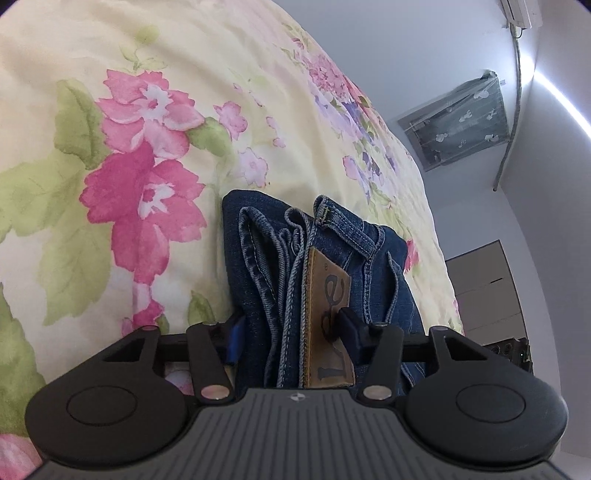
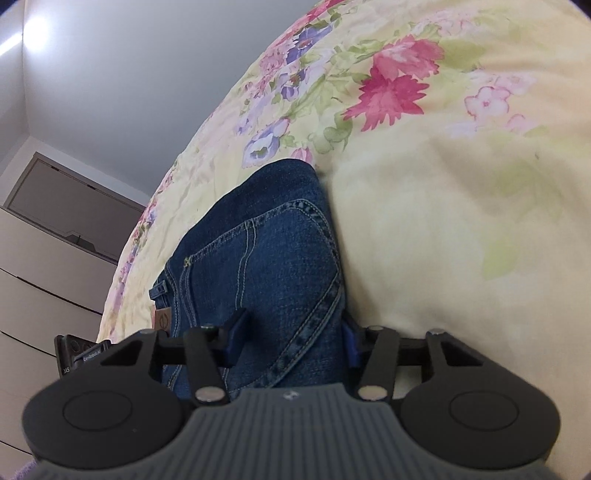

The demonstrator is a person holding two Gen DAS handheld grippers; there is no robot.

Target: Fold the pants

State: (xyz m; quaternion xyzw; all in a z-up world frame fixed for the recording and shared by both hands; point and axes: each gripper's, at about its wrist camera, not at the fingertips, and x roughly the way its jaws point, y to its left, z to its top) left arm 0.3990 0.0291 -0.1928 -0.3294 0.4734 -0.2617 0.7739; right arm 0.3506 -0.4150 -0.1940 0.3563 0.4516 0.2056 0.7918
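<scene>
The pants are blue jeans [image 1: 258, 236] folded into a thick bundle on a floral bedspread [image 1: 110, 147]. In the left wrist view my left gripper [image 1: 291, 325] is shut on the waistband end of the stack, with the brown leather label [image 1: 328, 314] between its fingers. In the right wrist view my right gripper [image 2: 291, 332] is shut on the other side of the jeans [image 2: 266, 236], over the back pocket stitching. The same label [image 2: 162, 319] shows at the left edge there.
The yellow bedspread with pink and purple flowers [image 2: 443, 184] spreads around the jeans. A drawer unit [image 2: 44, 295] stands beside the bed. The wall holds a covered window [image 1: 461, 122] and an air conditioner [image 1: 521, 13].
</scene>
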